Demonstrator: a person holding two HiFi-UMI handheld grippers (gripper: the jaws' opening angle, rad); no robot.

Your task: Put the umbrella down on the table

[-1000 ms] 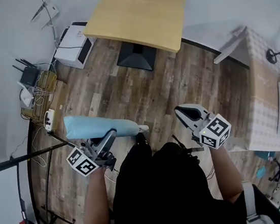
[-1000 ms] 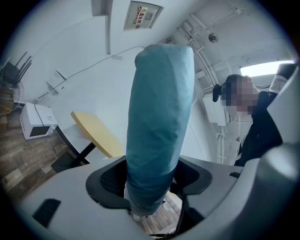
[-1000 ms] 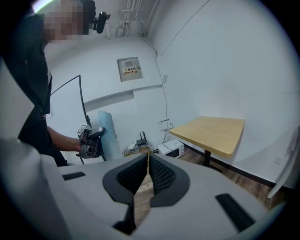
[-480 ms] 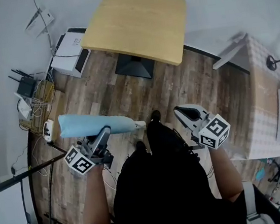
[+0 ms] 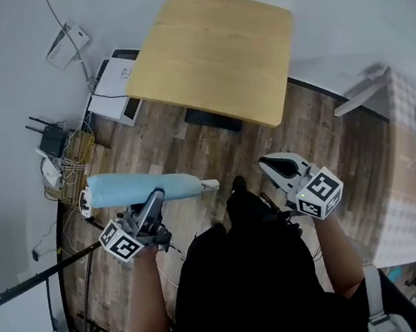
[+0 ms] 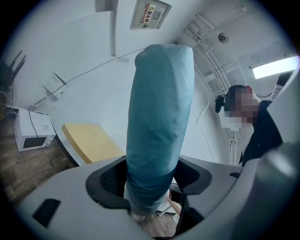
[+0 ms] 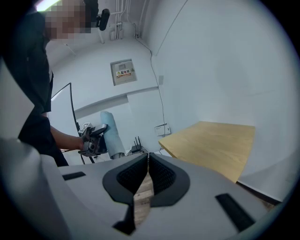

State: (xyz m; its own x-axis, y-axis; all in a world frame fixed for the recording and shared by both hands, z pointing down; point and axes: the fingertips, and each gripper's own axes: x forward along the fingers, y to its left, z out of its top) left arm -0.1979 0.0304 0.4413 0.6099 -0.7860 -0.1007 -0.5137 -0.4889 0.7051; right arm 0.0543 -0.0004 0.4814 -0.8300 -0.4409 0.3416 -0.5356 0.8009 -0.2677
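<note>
A wood-plank floor [image 5: 191, 152] is spreading under everything, and a light wooden table [image 5: 212, 54] is standing on it ahead of the person [image 5: 245, 270], its top bare. A white box-shaped appliance [image 5: 117, 82] is sitting on the floor by the table's left edge. The folded pale-blue umbrella [image 5: 146, 186] is hanging level over the floor, short of the table and not touching it. The left gripper [image 5: 152, 204] is clamping it between both jaws near its narrower end, while the right gripper [image 5: 275, 166] is hovering apart with its jaws pressed together on nothing.
</note>
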